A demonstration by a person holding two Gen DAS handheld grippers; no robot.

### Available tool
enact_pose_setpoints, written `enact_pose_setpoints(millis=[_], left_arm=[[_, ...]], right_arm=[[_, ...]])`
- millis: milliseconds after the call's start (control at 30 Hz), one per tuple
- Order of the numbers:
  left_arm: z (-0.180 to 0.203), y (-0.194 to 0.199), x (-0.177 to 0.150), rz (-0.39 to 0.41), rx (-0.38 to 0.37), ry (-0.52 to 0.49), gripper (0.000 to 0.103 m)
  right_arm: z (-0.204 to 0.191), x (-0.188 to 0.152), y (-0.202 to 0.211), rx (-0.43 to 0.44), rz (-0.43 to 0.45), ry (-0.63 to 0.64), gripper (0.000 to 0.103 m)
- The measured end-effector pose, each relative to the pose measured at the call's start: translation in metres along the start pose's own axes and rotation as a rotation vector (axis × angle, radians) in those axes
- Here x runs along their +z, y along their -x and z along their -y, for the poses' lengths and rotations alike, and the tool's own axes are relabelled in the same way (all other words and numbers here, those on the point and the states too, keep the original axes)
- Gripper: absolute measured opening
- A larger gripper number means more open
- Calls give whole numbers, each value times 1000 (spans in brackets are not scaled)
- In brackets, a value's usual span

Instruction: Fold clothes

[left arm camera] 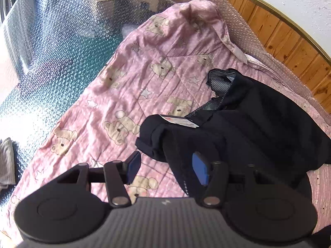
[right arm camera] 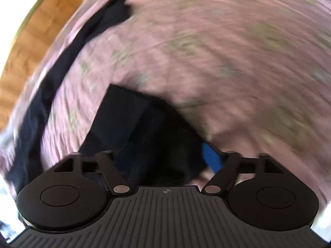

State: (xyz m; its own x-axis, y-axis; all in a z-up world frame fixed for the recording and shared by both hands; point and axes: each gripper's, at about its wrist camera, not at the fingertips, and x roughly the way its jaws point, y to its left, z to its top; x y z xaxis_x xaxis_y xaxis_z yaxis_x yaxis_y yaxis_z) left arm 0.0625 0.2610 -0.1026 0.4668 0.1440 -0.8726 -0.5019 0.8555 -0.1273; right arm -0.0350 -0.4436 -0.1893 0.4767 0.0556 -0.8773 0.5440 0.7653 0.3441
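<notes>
Garment [left arm camera: 248, 124], dark and bunched, lies at 3 o'clock on the pink quilt [left arm camera: 128, 86]; it looks soft, light and limp. Left gripper [left arm camera: 165, 168] gapes over its hem; right gripper [right arm camera: 163, 155] spread around fabric, blurred, grip uncertain

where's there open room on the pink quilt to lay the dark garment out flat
The free patch is the pink quilt left of the dark garment, running up to the bubble wrap. It is crowded on the right, where the garment is bunched near the wooden panel. The left gripper stands open beside it.
</notes>
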Motion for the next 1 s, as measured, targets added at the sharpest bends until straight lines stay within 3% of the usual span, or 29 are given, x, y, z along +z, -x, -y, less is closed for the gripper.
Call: enact_pose_setpoints(millis=[67,133,167,267,333,367,400,467,500,533,567,600,633,767,867,933,967,1000], left_arm=[[15,3,-1,12,-7,-13,56],[26,12,0,38,-38,-20,55],[29,18,1,53,-60,-24,55],[32,26,1,87,-127,-67,60],[29,21,-2,82,-136,-80,63],[25,16,-4,69,-138,-68,63],[21,10,-7,54,-150,-51,64],[14,-9,-16,5,-172,-8,64],[12,-18,-21,-17,-161,1,64],[13,-24,-26,-28,-152,0,64],[14,-30,-32,-33,-149,-4,64],[16,-34,-38,-39,-150,-12,66],[20,-38,-44,-43,-157,-31,68],[41,-57,-59,2,-54,-184,73],[43,-79,-60,-4,-20,-201,73],[44,-88,-62,-39,-56,-224,59],[47,-87,-67,-28,-57,-270,57],[50,-84,-71,-11,-58,-311,47]], right_arm=[[-28,11,6,16,37,150,0],[-54,29,46,65,176,284,0],[-63,43,72,47,275,347,0],[-59,84,141,-72,533,400,0],[-37,106,150,-271,625,386,0],[-18,115,142,-347,615,342,0],[1,122,134,-416,593,294,9],[40,118,106,-471,410,142,33],[57,113,94,-483,331,68,33],[64,92,97,-415,326,4,34],[71,71,100,-346,320,-60,46],[77,50,101,-282,311,-116,67],[79,27,97,-258,284,-127,72],[74,-47,72,-258,150,-146,72],[70,-73,67,-220,111,-158,72],[64,-82,67,-207,104,-134,73],[61,-85,69,-205,106,-116,73],[58,-81,69,-200,108,-108,73]])
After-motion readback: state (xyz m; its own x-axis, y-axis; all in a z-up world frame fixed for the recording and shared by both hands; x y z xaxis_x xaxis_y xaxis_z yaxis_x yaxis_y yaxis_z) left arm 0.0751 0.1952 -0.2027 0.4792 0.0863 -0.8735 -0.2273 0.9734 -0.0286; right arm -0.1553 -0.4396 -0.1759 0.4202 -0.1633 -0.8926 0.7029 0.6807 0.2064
